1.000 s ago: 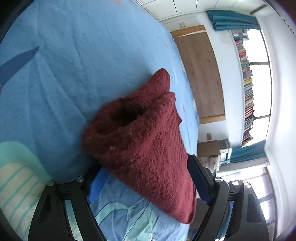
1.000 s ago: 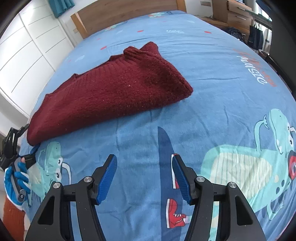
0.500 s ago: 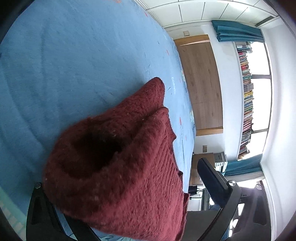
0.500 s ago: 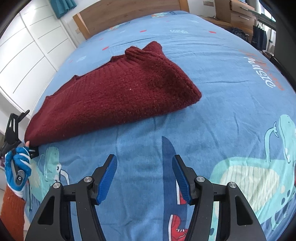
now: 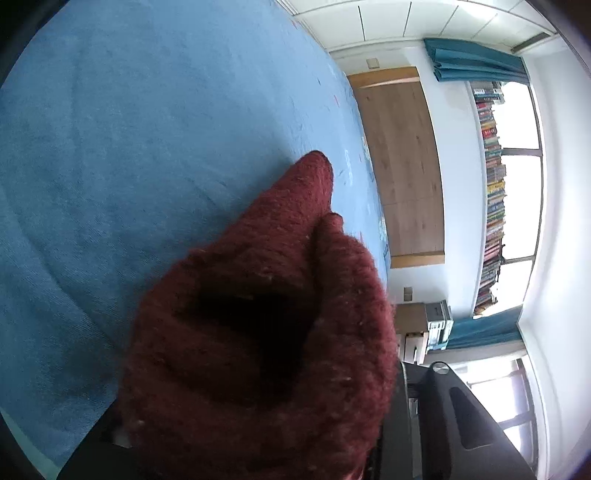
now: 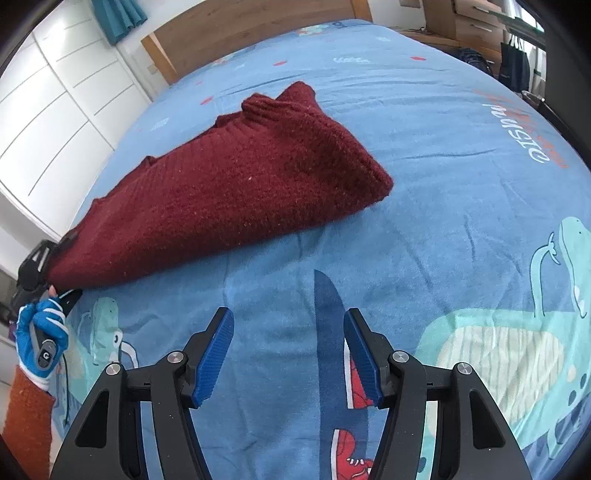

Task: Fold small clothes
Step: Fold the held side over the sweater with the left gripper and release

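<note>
Dark red knit sweater (image 6: 236,184), folded, on bed

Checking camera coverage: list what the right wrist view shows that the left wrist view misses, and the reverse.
Only the right wrist view: the open right gripper, empty above the bedsheet; the gloved hand holding the left gripper, whose jaws are closing on the sweater's corner. Only the left wrist view: the bookshelf by the window. Both: sweater, bedsheet, wooden headboard.

Left gripper (image 6: 61,291) closing on sweater (image 6: 229,184) corner (lifted off bed).
</note>
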Tool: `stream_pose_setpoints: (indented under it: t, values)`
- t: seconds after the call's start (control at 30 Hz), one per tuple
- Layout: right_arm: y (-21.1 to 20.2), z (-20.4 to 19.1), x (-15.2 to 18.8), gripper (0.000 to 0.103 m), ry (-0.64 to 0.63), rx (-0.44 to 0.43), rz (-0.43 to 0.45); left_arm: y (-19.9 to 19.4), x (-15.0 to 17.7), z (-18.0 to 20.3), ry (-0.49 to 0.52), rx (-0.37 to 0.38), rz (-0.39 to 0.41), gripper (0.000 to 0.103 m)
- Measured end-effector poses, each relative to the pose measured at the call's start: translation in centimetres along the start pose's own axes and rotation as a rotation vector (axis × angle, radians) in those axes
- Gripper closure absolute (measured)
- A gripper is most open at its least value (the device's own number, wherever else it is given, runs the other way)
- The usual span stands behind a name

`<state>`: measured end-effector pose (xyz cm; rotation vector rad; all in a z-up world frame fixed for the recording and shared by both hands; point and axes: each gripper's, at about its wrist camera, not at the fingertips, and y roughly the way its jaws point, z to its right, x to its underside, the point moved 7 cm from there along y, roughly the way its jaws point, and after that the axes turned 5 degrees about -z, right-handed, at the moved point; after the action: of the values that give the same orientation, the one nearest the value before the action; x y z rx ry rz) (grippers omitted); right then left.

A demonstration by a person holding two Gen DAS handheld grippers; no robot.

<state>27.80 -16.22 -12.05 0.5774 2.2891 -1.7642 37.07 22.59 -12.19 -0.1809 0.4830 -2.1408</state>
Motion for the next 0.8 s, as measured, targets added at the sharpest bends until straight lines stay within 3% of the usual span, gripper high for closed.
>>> stream_pose_setpoints:
  t: [0.43,0.8]
  values:
    - [-2.5,1.7,0.7,0.040,0.049,-0.041,0.044,-0.1,1.4,6.3,0.058,0.071,0.010,0.078]
    - [-5.2,4.2,1.0,0.040,0.104,-0.068,0.095,4.7,5.4,15.4,0.107,0.156,-0.102,0.078]
